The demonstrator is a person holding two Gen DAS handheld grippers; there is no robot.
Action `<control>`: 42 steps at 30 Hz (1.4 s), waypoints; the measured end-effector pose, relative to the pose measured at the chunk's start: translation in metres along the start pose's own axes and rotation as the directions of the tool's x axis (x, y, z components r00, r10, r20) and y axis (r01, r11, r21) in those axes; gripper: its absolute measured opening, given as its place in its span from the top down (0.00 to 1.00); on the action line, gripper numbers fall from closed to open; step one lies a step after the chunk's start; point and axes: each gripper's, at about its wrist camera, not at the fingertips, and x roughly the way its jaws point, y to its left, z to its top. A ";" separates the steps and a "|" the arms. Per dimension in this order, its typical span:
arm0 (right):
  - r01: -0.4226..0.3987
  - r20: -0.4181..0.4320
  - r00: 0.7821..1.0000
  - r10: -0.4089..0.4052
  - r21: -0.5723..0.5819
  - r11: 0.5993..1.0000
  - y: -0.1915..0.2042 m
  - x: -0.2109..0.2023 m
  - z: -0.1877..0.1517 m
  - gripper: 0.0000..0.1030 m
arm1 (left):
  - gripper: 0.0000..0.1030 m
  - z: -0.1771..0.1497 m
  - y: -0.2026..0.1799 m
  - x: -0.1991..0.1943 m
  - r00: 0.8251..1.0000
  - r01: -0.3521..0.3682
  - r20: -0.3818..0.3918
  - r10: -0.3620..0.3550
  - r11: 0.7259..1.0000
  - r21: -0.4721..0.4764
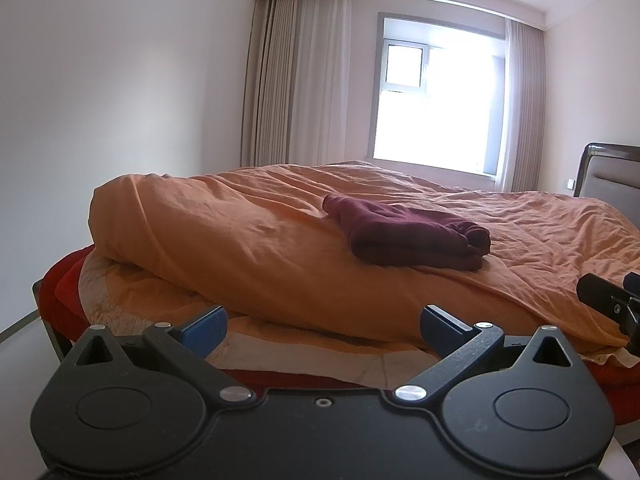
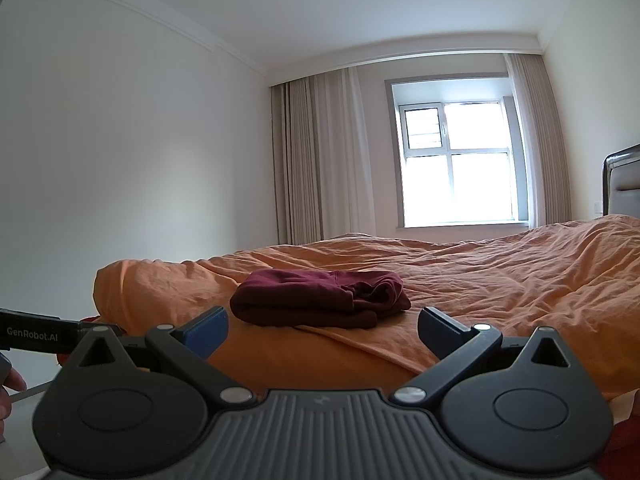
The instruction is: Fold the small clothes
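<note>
Risk: soft folded maroon cloth garment (image 2: 320, 298) ahead of right gripper (image 2: 322, 330) on rumpled orange duvet (image 2: 500, 280) could unfold if snagged | left gripper (image 1: 324, 330), right gripper wide open, empty

One folded maroon garment (image 1: 408, 236) lies on one bed with a single orange duvet (image 1: 248, 240) — nothing else of clothing shows. Two grippers — the left gripper (image 1: 324, 326) and the right gripper (image 2: 323, 328) — each with two blue-padded fingers. One window (image 2: 456, 164), two curtains, one headboard (image 1: 608, 172).
</note>
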 end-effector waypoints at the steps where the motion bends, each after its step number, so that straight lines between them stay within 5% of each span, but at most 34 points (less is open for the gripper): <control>1: 0.000 0.000 1.000 0.000 0.000 1.000 0.000 0.000 0.000 0.00 | 0.01 0.000 0.000 0.000 1.000 0.000 0.000 0.000 1.000 0.000; 42: -0.001 -0.006 1.000 0.001 0.002 1.000 0.002 0.001 -0.003 0.00 | 0.01 -0.003 0.001 -0.003 1.000 0.002 -0.009 -0.002 1.000 0.004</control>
